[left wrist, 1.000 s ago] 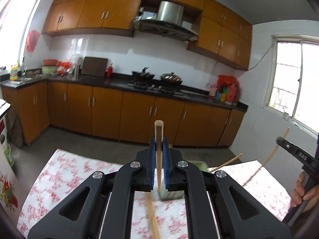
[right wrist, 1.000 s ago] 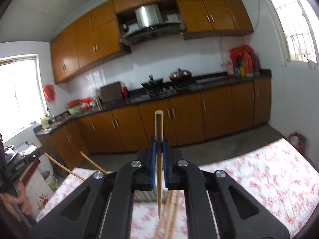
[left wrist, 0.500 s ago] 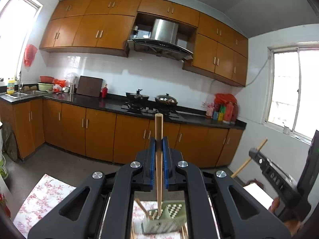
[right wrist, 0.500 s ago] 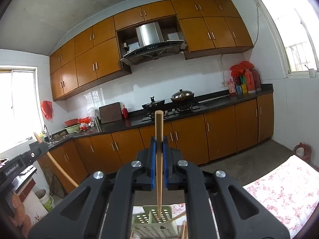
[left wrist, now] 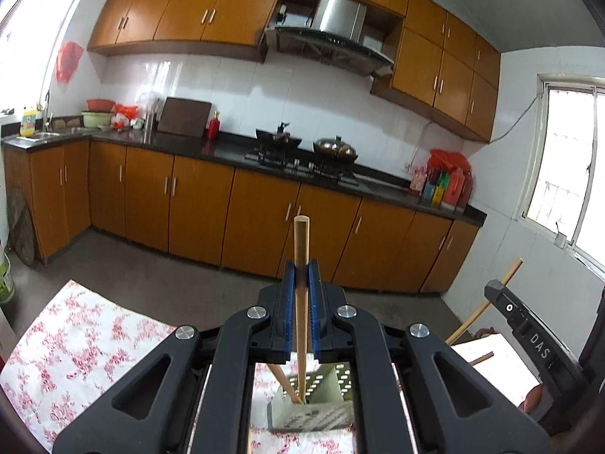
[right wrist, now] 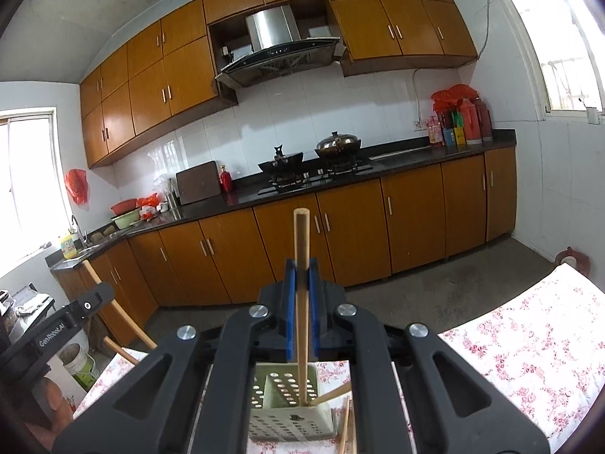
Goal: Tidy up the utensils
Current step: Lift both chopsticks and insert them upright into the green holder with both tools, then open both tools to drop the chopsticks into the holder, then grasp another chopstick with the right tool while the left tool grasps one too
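Below the left gripper (left wrist: 301, 283), a perforated utensil holder (left wrist: 321, 403) stands on the floral tablecloth (left wrist: 83, 348), and the wooden chopstick (left wrist: 301, 302) clenched upright between the blue pads reaches down inside its rim beside a leaning stick (left wrist: 281, 378). The right gripper (right wrist: 301, 283) grasps its own chopstick (right wrist: 301, 302) the same way, tip inside the holder (right wrist: 287, 416), where another stick (right wrist: 331, 395) leans over the right-hand edge. Two loose chopsticks (right wrist: 346, 427) lie just right of the holder. Ahead of both grippers lies bare floor up to the cabinets (right wrist: 351, 234)
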The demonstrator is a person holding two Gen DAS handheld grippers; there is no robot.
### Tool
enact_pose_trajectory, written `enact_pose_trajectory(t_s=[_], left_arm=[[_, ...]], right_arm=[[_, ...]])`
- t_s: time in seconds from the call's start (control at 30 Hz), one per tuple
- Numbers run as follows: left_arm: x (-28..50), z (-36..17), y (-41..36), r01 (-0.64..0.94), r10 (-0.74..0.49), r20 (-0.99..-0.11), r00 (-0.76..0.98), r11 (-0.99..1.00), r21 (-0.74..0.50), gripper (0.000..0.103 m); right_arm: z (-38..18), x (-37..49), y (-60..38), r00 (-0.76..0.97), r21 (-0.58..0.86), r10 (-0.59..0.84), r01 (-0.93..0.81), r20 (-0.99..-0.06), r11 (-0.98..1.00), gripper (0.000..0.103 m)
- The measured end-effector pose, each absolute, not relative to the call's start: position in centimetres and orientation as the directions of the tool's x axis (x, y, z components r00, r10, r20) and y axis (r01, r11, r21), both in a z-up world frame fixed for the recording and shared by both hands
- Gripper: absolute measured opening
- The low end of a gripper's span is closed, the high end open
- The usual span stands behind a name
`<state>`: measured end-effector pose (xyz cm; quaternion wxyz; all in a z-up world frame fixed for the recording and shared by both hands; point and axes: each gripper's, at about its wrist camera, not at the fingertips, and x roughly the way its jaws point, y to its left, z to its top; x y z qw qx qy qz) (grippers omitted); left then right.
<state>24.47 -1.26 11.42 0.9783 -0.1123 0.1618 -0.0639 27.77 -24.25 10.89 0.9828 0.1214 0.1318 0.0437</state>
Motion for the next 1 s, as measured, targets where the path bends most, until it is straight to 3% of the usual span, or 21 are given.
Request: enact_pose_trajectory(t_s=[0.3, 0.43, 0.57, 0.77, 1.0], left_arm=[[23.3, 12.1, 0.0, 0.082, -0.161, -0.316, 0.935, 0.965, -0.250, 0.010], [21.7, 13.0, 1.7, 0.060, -0.136, -0.297, 0.945, 0.966, -0.252, 0.025], [19.7, 12.8, 3.7, 0.037, -0.111, -0.298, 0.948, 0.969, -0.243, 0.026], [18.3, 8.0, 6.3, -0.015, -0.068, -0.407, 0.911, 0.980, -0.197, 0.028], [19.0, -0.5, 7.6, -0.028, -0.076, -0.593, 0.802, 0.986, -0.165, 0.027]], right_arm=[[11.2, 25.4, -25.9, 0.969, 0.250, 0.078, -0.017, -0.236, 0.968, 0.019], [11.2, 22.9, -28.1, 0.972, 0.251, 0.017, 0.043, -0.233, 0.967, 0.022], [9.5, 20.2, -30.3, 0.962, 0.251, -0.032, 0.103, -0.272, 0.962, 0.025], [2.5, 18.8, -32.6, 0.888, 0.218, -0.053, 0.169, -0.456, 0.961, 0.027], [-7.2, 20.9, -29.5, 0.714, 0.233, 0.126, 0.054, -0.689, 0.971, 0.024]])
